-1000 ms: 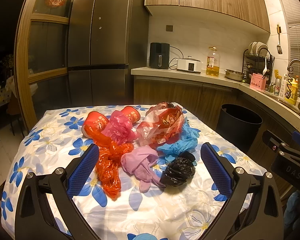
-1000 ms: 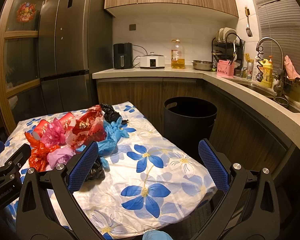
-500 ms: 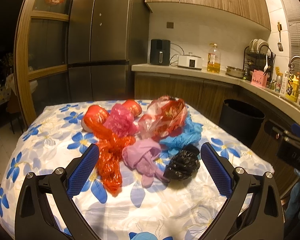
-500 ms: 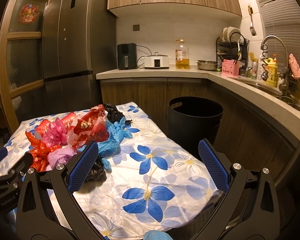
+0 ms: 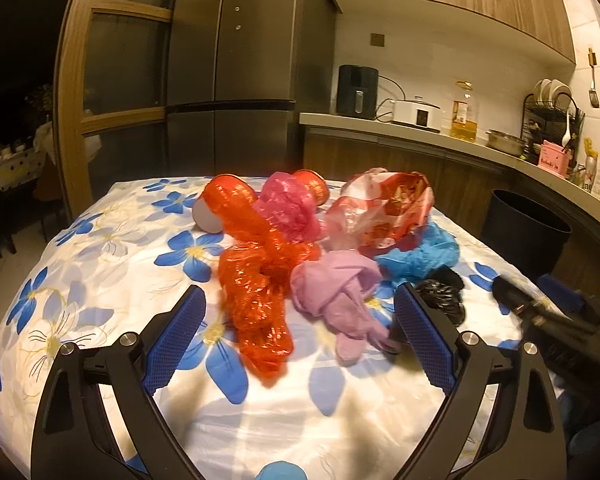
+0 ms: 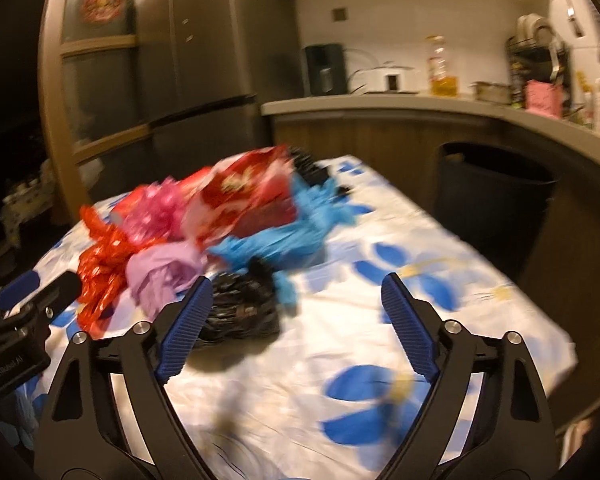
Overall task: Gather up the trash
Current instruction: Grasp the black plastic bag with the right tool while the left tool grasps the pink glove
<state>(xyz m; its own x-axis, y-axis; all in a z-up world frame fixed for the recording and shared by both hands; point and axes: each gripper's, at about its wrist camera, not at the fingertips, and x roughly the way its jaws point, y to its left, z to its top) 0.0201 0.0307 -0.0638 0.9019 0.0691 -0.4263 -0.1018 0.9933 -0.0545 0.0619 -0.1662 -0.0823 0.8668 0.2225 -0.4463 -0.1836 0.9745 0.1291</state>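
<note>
Plastic trash sits bunched in one heap near the middle of the table point(image 5: 112, 264), toward its far edge, on a white cloth with blue flowers. Left to right in the left wrist view: a red cup point(image 5: 214, 210) on its side, a long orange-red bag point(image 5: 256, 292) reaching toward the near edge, a pink bag point(image 5: 290, 208) behind it, a lilac bag point(image 5: 336, 296), a red-and-clear wrapper point(image 5: 392, 212), a blue bag point(image 5: 424, 252), and a small black bag point(image 5: 440, 296) nearest the right edge.

Nothing looks collected yet. The black bin point(image 5: 524, 236) stands on the floor off the table's right edge, well apart from the heap; whether anything lies inside cannot be told.

The left gripper point(image 5: 300, 320) faces the orange-red and lilac bags with its fingers spread wide and just starting to close, touching neither. The right gripper point(image 6: 296, 308), in a blurred view, has its jaws wide too and beginning to close, with only cloth between them; the black bag lies just beside its left finger.

By the look of it, every piece remains to be picked up and carried to the bin.
</note>
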